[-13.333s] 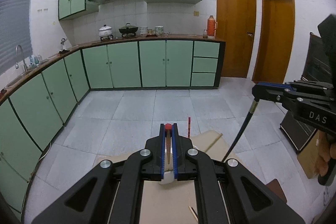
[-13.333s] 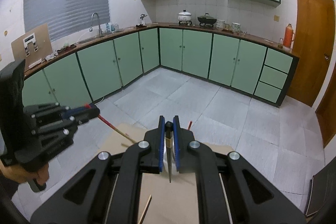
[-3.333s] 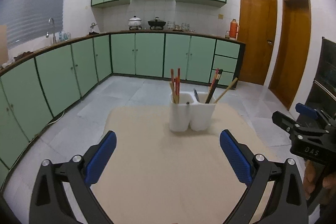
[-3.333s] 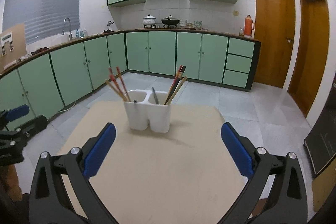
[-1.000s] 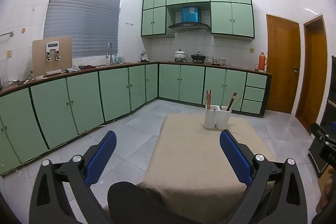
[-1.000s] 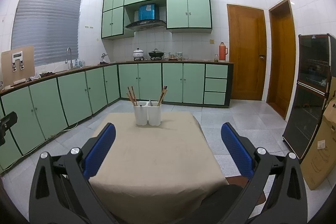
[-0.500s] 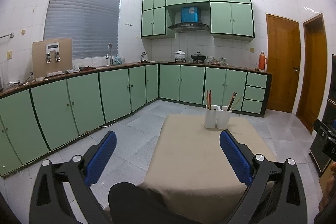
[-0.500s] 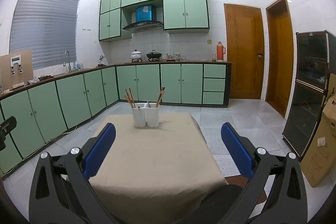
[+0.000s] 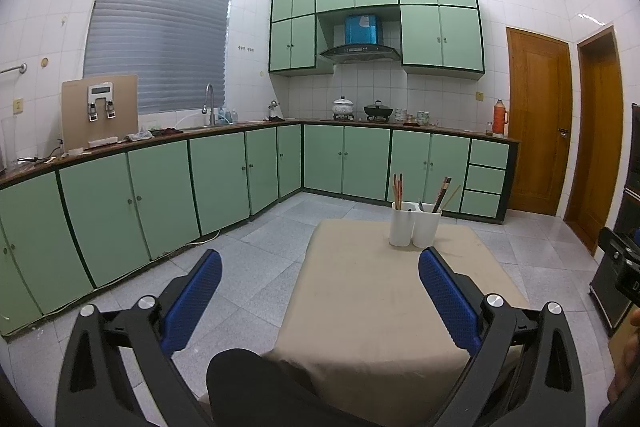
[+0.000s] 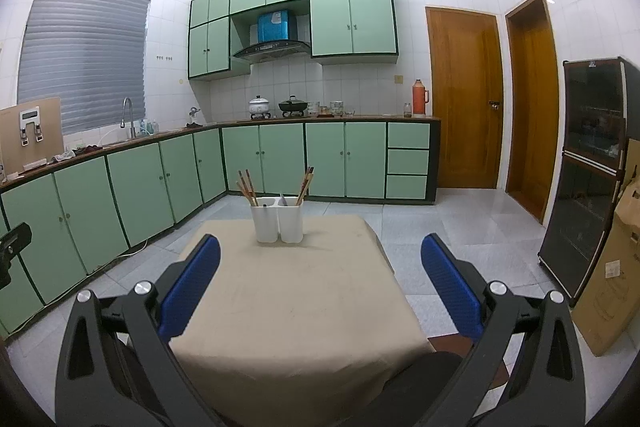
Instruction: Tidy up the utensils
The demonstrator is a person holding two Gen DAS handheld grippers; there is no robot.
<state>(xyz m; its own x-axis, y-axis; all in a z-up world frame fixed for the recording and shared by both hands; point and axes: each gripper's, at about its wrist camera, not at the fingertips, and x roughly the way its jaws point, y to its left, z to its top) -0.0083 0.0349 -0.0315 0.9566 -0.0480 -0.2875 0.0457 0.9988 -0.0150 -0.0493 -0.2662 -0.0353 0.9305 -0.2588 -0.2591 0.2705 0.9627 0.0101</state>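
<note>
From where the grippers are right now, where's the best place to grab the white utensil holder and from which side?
Take the white utensil holder low on its plain walls, coming in level from the near side of the table. It stands upright as two joined cups, and chopsticks lean out of the top, so a grasp from above would likely hit them. Jaws across the narrower width should fit best.

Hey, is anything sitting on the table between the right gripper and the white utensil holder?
Nothing visible. Only bare tan tablecloth lies between the open right gripper and the utensil holder, which stands near the table's far edge.
</note>
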